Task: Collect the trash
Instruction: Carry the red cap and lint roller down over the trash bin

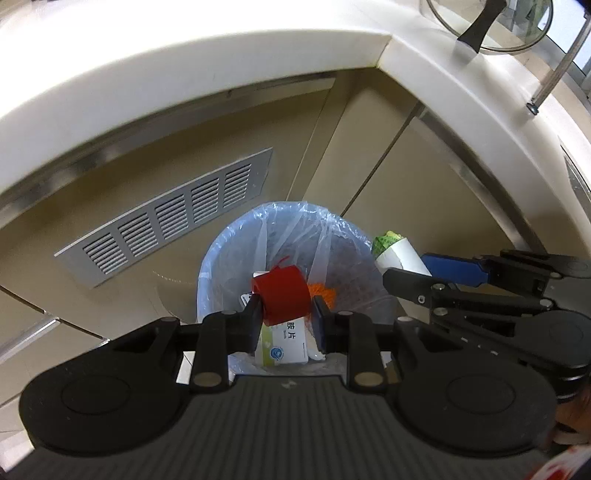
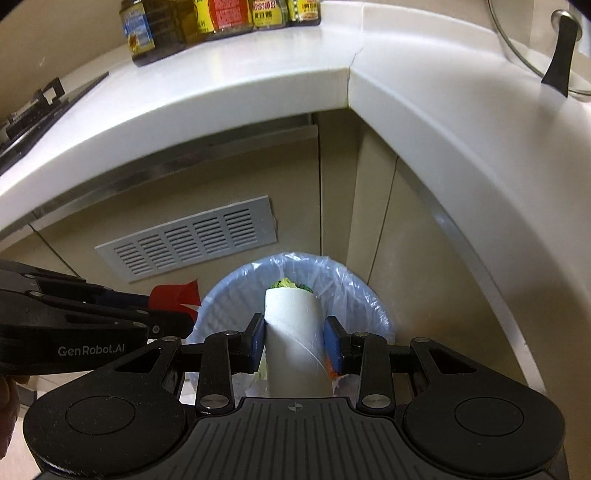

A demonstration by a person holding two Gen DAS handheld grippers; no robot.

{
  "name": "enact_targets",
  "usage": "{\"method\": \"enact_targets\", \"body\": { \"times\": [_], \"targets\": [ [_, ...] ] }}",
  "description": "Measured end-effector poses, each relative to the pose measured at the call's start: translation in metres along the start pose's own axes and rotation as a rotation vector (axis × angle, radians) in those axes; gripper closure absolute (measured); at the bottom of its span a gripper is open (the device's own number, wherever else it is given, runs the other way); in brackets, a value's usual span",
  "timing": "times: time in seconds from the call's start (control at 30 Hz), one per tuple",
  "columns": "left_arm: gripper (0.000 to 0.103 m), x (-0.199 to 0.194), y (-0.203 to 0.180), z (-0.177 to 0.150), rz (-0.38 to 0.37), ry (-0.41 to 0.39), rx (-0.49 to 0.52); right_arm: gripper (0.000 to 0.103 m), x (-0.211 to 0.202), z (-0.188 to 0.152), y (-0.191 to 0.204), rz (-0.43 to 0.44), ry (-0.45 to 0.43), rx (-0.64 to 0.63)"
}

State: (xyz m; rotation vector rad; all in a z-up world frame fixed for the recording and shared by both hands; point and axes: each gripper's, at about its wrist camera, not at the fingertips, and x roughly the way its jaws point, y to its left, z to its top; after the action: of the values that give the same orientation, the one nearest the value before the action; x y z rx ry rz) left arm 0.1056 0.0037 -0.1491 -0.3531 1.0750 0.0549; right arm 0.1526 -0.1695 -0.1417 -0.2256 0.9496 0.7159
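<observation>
A blue bin lined with a clear plastic bag (image 1: 229, 254) (image 2: 354, 291) stands on the floor in the cabinet corner. It holds a white medicine box (image 1: 286, 341) and orange scraps (image 1: 325, 293). My left gripper (image 1: 286, 314) is shut on a red piece of packaging (image 1: 282, 299) above the bin; the red piece also shows in the right wrist view (image 2: 173, 295). My right gripper (image 2: 295, 341) is shut on a white paper cup (image 2: 293, 332) stuffed with green waste, held above the bin. The cup also shows in the left wrist view (image 1: 400, 256).
A white L-shaped countertop (image 2: 258, 81) overhangs beige cabinets with a metal vent grille (image 2: 192, 242). Sauce jars (image 2: 221, 22) and a stove (image 2: 29, 114) sit on the counter. A glass pot lid (image 1: 487, 26) lies at the right.
</observation>
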Motion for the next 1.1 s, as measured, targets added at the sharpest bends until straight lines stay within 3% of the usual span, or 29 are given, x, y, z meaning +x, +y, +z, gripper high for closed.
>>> {"method": "enact_targets", "body": {
  "times": [1.1],
  "targets": [
    [0.078,0.089,0.011,0.002,-0.007,0.072,0.02,0.068,0.08,-0.012,-0.02,-0.038,0.054,0.004]
  ]
}}
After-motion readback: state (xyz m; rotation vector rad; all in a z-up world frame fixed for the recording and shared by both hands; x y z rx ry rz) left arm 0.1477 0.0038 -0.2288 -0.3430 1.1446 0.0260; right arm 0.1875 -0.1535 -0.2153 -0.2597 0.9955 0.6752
